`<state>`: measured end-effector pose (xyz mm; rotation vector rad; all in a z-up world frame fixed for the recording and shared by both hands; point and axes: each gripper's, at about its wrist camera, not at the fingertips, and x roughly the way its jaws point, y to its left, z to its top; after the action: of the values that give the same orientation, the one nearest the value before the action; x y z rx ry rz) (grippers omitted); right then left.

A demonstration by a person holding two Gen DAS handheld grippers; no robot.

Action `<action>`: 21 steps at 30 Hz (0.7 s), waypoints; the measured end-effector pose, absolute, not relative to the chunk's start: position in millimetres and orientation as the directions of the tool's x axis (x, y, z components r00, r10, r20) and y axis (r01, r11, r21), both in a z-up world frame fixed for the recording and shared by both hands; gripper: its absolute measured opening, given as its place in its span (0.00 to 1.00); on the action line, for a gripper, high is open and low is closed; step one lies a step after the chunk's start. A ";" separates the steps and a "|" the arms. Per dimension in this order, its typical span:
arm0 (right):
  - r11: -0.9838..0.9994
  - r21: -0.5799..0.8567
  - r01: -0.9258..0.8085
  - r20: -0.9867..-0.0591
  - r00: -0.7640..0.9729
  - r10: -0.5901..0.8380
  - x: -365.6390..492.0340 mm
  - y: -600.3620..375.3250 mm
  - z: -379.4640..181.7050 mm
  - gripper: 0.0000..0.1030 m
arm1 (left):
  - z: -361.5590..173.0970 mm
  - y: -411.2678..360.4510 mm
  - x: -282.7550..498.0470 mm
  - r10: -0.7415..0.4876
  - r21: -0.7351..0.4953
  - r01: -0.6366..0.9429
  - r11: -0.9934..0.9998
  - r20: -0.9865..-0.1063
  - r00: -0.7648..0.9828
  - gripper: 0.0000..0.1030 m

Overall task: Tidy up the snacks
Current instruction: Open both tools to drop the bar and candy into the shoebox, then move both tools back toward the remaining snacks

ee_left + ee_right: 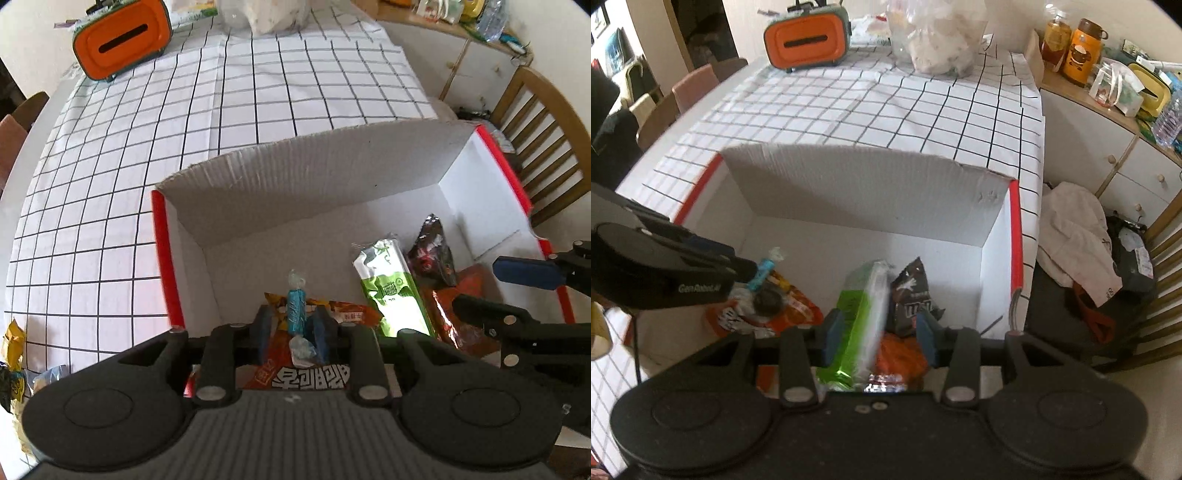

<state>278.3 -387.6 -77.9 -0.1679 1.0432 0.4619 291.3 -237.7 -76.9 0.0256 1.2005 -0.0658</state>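
A white cardboard box with red edges (164, 258) (1015, 236) stands on the checked tablecloth. Inside lie a green snack packet (391, 288) (862, 310), a dark M&M's bag (432, 251) (912, 295) and orange packets (347, 314) (798, 306). My left gripper (291, 332) is shut on a small blue wrapped candy (296, 308) (762, 271) and holds it over the box's left side. My right gripper (881, 332) is open above the green packet and the M&M's bag, holding nothing; it also shows in the left wrist view (491, 291).
An orange tissue box (122, 38) (807, 37) and a clear plastic bag (938, 37) stand at the table's far end. Loose snacks (13, 354) lie on the cloth left of the box. A wooden chair (543, 144) and a cabinet with bottles (1108, 74) are to the right.
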 end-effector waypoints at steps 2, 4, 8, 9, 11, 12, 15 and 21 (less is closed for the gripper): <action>0.891 0.101 -0.442 -0.851 0.425 0.307 273.2 -389.6 -72.6 0.42 | -70.4 -235.4 283.8 -0.047 -0.019 0.078 0.997 -0.924 0.379 0.25; 0.890 0.113 -0.442 -0.842 0.433 0.322 267.9 -390.6 -67.9 0.42 | -64.2 -233.9 277.2 -0.056 -0.023 0.089 0.996 -0.916 0.397 0.25; 0.890 0.134 -0.436 -0.827 0.445 0.343 257.2 -390.2 -59.1 0.42 | -53.8 -226.4 262.5 -0.080 -0.038 0.105 0.994 -0.901 0.426 0.26; 0.890 0.137 -0.435 -0.823 0.450 0.347 254.0 -389.5 -56.6 0.43 | -51.2 -224.8 258.7 -0.082 -0.038 0.108 0.993 -0.897 0.434 0.26; 0.889 0.143 -0.434 -0.814 0.460 0.356 247.8 -387.2 -51.3 0.43 | -45.4 -220.8 251.1 -0.082 -0.035 0.111 0.993 -0.886 0.457 0.27; 0.889 0.147 -0.434 -0.807 0.466 0.361 244.5 -385.7 -48.9 0.43 | -42.9 -218.9 247.5 -0.083 -0.034 0.110 0.993 -0.879 0.469 0.28; 0.889 0.147 -0.434 -0.786 0.494 0.371 233.7 -381.4 -40.0 0.45 | -33.7 -210.0 236.1 -0.092 -0.042 0.110 0.993 -0.862 0.498 0.40; 0.882 0.164 -0.442 -0.755 0.519 0.401 216.2 -367.9 -27.0 0.59 | -18.1 -191.7 209.9 -0.103 -0.038 0.127 0.991 -0.819 0.565 0.58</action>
<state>216.2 -367.9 -27.0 -0.0504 0.8912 0.5059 209.9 -191.7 -18.1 0.0264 0.9614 -0.1354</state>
